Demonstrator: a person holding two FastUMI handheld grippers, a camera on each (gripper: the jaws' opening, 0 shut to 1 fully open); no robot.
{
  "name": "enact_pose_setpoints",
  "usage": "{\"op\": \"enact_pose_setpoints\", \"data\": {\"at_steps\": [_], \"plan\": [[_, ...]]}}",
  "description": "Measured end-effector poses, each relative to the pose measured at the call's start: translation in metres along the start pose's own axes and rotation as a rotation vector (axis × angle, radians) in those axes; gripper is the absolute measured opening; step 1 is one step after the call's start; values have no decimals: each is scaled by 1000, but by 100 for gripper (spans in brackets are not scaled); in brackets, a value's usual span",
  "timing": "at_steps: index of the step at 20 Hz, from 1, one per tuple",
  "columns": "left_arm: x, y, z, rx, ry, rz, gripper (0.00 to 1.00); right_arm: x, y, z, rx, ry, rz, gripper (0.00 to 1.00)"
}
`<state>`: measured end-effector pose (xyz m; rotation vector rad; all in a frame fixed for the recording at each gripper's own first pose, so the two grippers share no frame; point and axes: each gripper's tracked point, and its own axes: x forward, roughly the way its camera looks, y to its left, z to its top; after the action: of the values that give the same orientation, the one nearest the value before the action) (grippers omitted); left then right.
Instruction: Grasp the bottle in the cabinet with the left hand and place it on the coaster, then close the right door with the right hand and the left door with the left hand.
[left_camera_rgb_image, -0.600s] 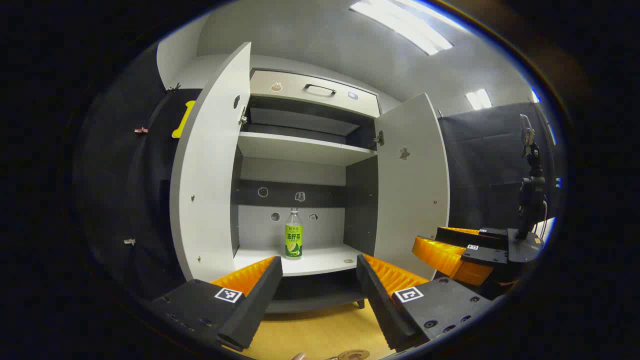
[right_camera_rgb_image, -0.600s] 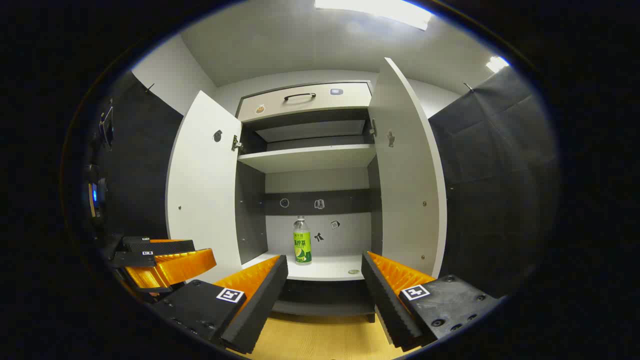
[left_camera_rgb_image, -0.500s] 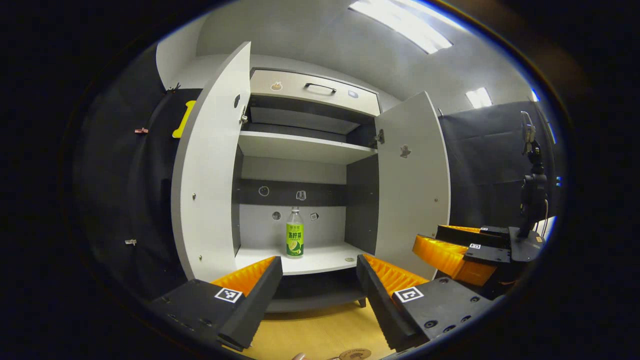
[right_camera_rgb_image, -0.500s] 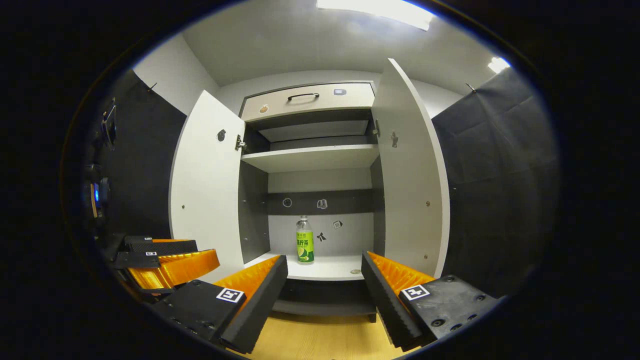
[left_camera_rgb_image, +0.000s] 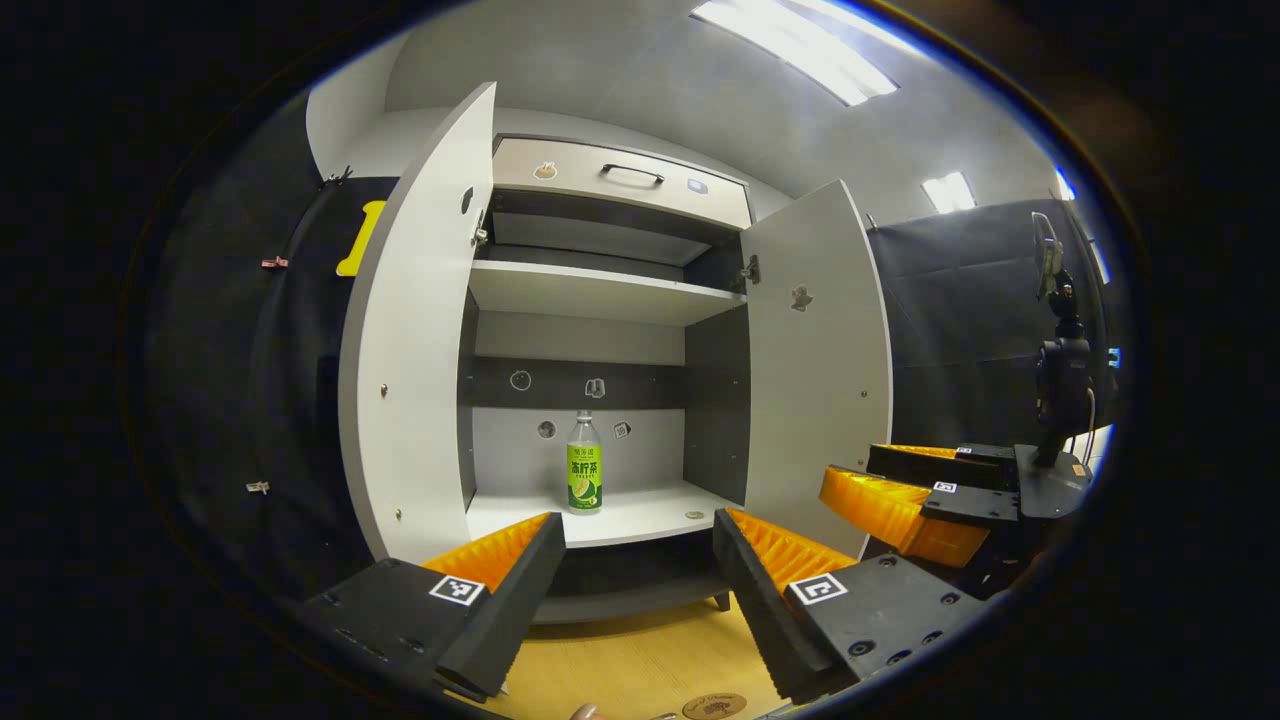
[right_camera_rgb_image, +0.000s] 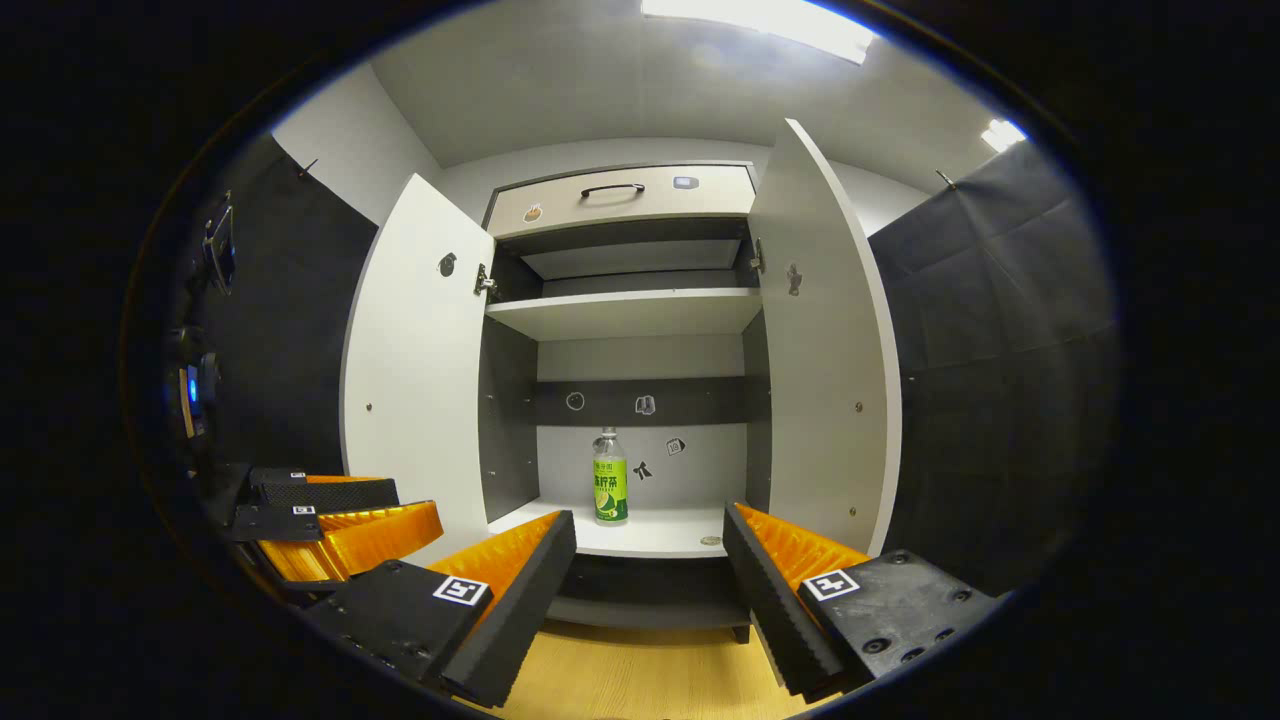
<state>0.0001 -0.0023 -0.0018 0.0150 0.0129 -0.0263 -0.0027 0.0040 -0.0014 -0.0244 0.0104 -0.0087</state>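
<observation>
Vs. 0.6 s ago: little has changed. In the left gripper view the cabinet (left_camera_rgb_image: 600, 330) sits a touch higher and further left in frame, and the round coaster (left_camera_rgb_image: 714, 706) at the bottom edge shows a bit more. In the right gripper view the cabinet has drifted slightly right. The bottle has not moved on its shelf; both doors are as wide open as before.

Left gripper (left_camera_rgb_image: 640, 570): jaws spread wide, holding nothing, well short of the cabinet. Right gripper (right_camera_rgb_image: 650, 580): jaws also spread wide, holding nothing. Each gripper appears off to the side in the other's view: the right one at (left_camera_rgb_image: 900, 505), the left one at (right_camera_rgb_image: 330, 525).

Bottle (left_camera_rgb_image: 584, 477), clear w/ green label, stands upright on the lower shelf (left_camera_rgb_image: 610, 515), near the middle, apart from the walls. A small round disc (left_camera_rgb_image: 693, 516) lies on the shelf near its front right edge.

Left door (left_camera_rgb_image: 420, 330) and right door (left_camera_rgb_image: 815, 350) are swung fully out. Above the bottle is a second shelf (left_camera_rgb_image: 600, 293), and above that a drawer (left_camera_rgb_image: 620, 180) w/ a dark handle. Small stickers dot the cabinet's back panel.

Surface & room: light wooden tabletop (left_camera_rgb_image: 620, 670) in front of the cabinet; coaster lies on it close to the camera. Black cloth walls on both sides, grey ceiling w/ bright strip lights (left_camera_rgb_image: 800, 50). A black stand (left_camera_rgb_image: 1060, 370) rises at the far right of the left gripper view.
</observation>
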Motion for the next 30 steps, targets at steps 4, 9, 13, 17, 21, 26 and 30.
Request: {"op": "enact_pose_setpoints", "data": {"at_steps": [4, 9, 13, 17, 21, 26, 30], "plan": [[0, 1, -5, 9, 16, -3, 95, -2, -7, 0, 0, 0, -23, 98], [4, 2, -9, 7, 21, -20, 94, -2, -12, -2, -3, 11, -55, 98], [7, 9, -8, 32, 15, -14, 94, -3, -9, 0, -7, 3, -67, 98], [14, 6, -11, 7, 29, -49, 95, -3, -4, 2, -24, 9, -57, 98], [30, 12, -10, 19, 27, -34, 95, 12, -7, -2, -25, 22, -46, 97], [78, 15, -5, 55, 19, -38, 95, 42, -1, -1, 6, -4, 40, 98], [140, 18, -9, 76, 28, -1, 95, 67, -3, -6, -19, -2, 107, 98]]}}
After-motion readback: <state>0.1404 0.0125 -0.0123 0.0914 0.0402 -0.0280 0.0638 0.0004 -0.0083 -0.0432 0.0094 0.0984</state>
